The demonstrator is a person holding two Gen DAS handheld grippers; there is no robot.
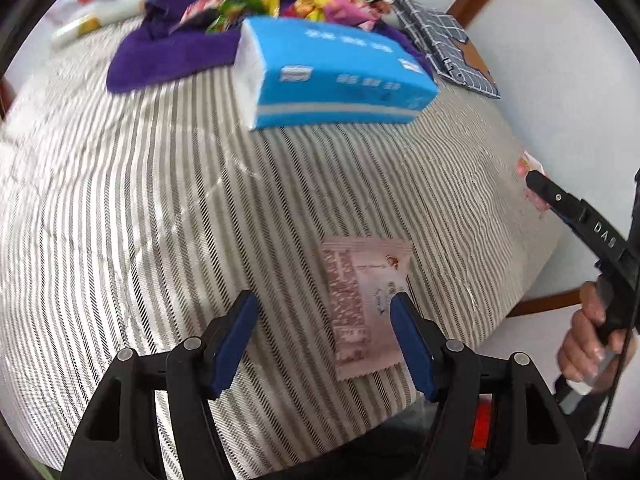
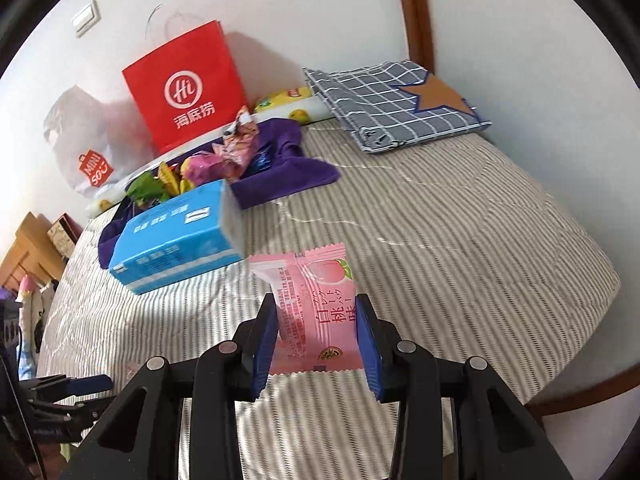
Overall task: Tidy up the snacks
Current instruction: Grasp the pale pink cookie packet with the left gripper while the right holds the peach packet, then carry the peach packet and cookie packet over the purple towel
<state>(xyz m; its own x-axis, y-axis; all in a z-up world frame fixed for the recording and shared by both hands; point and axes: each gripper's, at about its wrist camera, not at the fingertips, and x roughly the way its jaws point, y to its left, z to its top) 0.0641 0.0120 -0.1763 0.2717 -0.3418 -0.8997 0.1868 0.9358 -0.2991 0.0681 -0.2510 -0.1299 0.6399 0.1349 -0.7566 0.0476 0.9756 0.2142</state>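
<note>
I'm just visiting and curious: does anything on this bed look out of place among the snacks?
Yes. A blue tissue pack lies partly on the purple cloth holding the snack pile; it is no snack. One pale pink packet lies alone, far from the pile.

Tissue pack (image 1: 332,74) before snack pile (image 1: 256,4)

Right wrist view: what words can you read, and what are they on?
"海底捞" and "Hi": red paper bag.
"MINI SO": white plastic bag.
"白桃味": pink snack packet; its small print is unreadable.
Blue tissue pack: white characters, too blurred.
"DAS": right gripper, seen from the left wrist.
</note>
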